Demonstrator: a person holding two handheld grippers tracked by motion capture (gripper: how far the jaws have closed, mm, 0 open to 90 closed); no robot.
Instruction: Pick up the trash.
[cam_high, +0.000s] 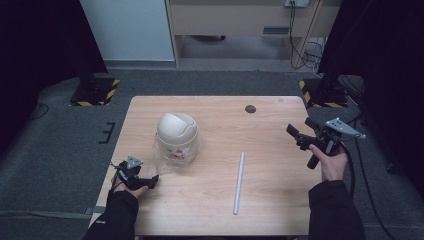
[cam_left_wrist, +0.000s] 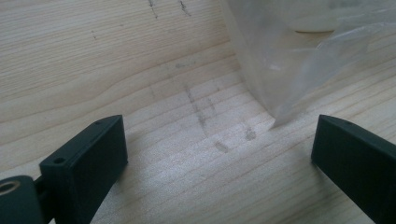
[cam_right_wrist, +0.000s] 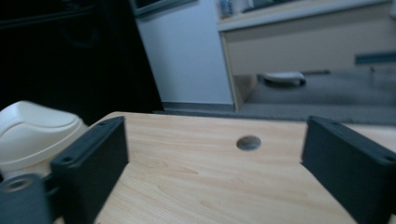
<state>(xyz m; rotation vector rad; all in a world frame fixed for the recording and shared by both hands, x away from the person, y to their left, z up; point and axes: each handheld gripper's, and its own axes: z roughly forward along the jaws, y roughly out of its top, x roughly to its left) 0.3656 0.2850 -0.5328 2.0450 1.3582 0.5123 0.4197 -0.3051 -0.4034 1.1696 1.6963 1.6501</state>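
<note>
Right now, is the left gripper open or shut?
Open. In the left gripper view, the left gripper has its two black fingers wide apart, with bare table between them and a clear plastic bag just ahead.

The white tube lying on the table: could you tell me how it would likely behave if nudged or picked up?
The white tube looks round and slim, so it would probably roll if nudged sideways. It lies straight, which suggests it is stiff. Being thin, it is likely light.

There is one wooden table (cam_high: 270, 200). On it sit one small bin with a round lid (cam_high: 176, 131), one clear plastic bag (cam_high: 170, 159) and one long white stick (cam_high: 239, 183). The table has one dark round hole (cam_high: 250, 108), and there are two black grippers, the left gripper (cam_high: 150, 181) and the right gripper (cam_high: 298, 131).
</note>
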